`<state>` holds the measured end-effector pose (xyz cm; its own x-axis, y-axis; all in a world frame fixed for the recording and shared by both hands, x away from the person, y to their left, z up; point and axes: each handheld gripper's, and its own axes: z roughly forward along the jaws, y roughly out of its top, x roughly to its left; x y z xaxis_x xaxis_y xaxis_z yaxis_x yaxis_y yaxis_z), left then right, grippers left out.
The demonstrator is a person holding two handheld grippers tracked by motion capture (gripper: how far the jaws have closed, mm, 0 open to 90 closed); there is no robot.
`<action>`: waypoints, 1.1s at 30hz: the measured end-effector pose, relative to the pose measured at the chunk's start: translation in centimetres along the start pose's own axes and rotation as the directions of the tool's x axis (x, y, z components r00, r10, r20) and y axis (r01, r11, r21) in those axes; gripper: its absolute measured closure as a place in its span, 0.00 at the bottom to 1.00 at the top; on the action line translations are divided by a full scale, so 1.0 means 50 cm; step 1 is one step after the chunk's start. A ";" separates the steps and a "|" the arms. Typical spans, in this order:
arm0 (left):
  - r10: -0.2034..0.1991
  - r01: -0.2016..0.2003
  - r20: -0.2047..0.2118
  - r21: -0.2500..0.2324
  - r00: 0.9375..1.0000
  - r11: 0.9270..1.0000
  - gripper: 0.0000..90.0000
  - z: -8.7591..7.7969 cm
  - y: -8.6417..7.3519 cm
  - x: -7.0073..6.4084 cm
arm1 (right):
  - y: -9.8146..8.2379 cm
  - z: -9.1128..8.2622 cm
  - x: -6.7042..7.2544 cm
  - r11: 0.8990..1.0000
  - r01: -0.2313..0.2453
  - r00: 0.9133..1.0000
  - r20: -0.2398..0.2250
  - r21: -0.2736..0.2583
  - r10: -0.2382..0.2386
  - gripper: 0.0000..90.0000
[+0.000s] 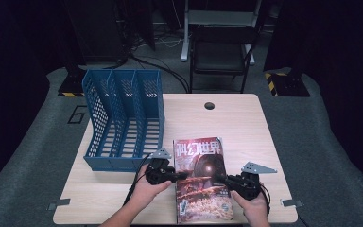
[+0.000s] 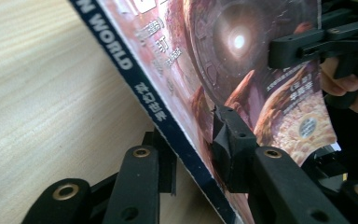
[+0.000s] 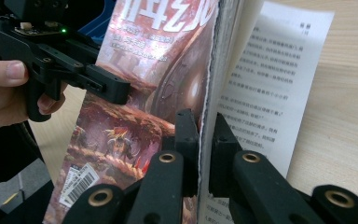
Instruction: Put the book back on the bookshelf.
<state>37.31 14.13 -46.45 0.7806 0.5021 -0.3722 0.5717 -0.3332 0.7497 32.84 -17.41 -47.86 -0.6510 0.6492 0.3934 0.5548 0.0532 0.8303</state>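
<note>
We see the magazine at lower centre of the high view, long axis running up the frame. Left gripper clamps its spine edge from the left, right gripper pinches the open edge from the right; both equally near. Blue file rack stands upper left, just beside the magazine's corner. Pale wood table; dark room, chair behind.

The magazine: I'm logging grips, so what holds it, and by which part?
Both grippers hold the magazine: the left gripper clamps its spine edge, the right gripper its open page edge.
</note>
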 end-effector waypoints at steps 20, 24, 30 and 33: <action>0.056 -0.056 -0.008 -0.028 0.998 0.998 0.88 -0.058 0.015 -0.029 | 0.021 0.009 0.012 0.999 0.009 1.000 -0.019 0.047 -0.008 0.92; 0.082 -0.082 -0.009 -0.043 0.997 0.996 0.88 -0.077 0.023 -0.038 | 0.033 0.004 0.021 0.999 0.031 0.999 -0.019 0.037 -0.030 0.96; 0.108 -0.108 -0.009 -0.028 0.994 0.994 0.89 -0.087 0.027 -0.043 | 0.047 0.000 0.033 0.998 0.065 0.998 0.007 0.025 -0.065 0.96; 0.143 -0.143 -0.032 -0.017 0.989 0.990 0.89 -0.090 0.029 -0.045 | 0.050 0.001 0.038 0.996 0.087 0.996 0.019 0.025 -0.087 0.96</action>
<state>35.24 16.13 -42.05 0.8457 0.4748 -0.2437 0.4497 -0.3883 0.8044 33.02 -15.99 -45.05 -0.6869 0.6564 0.3120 0.5089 0.1280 0.8512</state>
